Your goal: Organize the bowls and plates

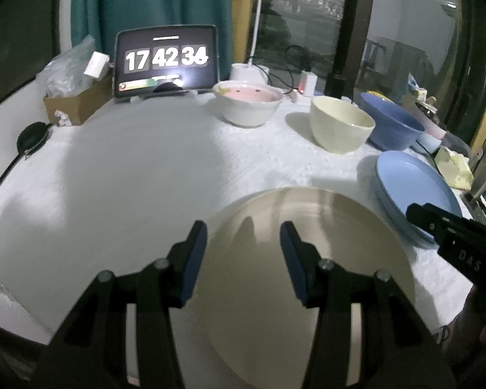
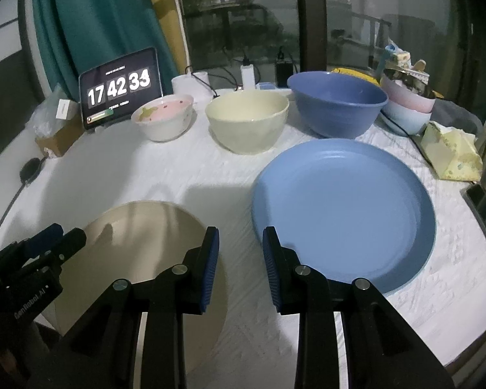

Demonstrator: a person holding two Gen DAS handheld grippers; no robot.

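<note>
While both claws hang empty with their jaws spread, the left gripper point(image 1: 243, 259) is over the beige plate point(image 1: 307, 275) at the lower centre of its frame, and the right gripper point(image 2: 239, 269) is between that plate and the blue plate point(image 2: 343, 210) at the right; the bowls stand in a row at the upper middle. Both plates look stiff, smooth and rather light; I judge they are slippery on the flat part, so the raised rim at the near edge is the best place to pinch.
</note>
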